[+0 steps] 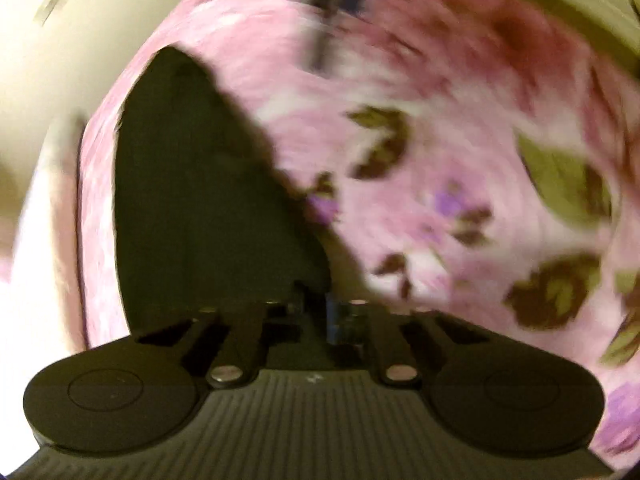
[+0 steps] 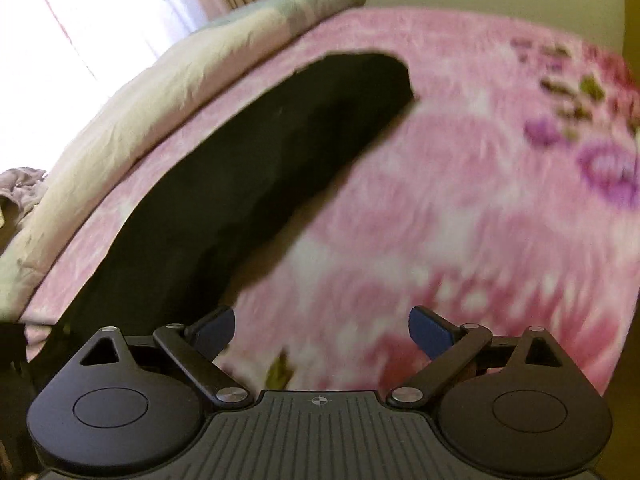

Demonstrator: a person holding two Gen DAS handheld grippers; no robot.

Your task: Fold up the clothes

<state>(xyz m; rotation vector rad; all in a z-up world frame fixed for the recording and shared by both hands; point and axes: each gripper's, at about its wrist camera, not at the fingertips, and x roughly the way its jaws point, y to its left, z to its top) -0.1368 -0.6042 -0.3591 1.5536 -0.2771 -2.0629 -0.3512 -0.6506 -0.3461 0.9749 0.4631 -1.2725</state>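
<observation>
A black garment (image 1: pixel 192 200) lies on the pink floral blanket (image 1: pixel 440 208). In the left wrist view it runs from my left gripper (image 1: pixel 320 308) up and away, and the fingers are shut on its near edge. The view is blurred by motion. In the right wrist view the same black garment (image 2: pixel 256 168) stretches as a long dark strip from the lower left toward the upper middle. My right gripper (image 2: pixel 322 332) is open above the blanket, just right of the garment's near end. Its blue pads (image 2: pixel 430 332) stand wide apart with nothing between them.
The pink floral blanket (image 2: pixel 460 220) covers a bed. A folded pale quilt (image 2: pixel 160 96) lies along its far left side, with a crumpled greyish cloth (image 2: pixel 20 188) beyond it. A bright window with curtains (image 2: pixel 100 8) is behind.
</observation>
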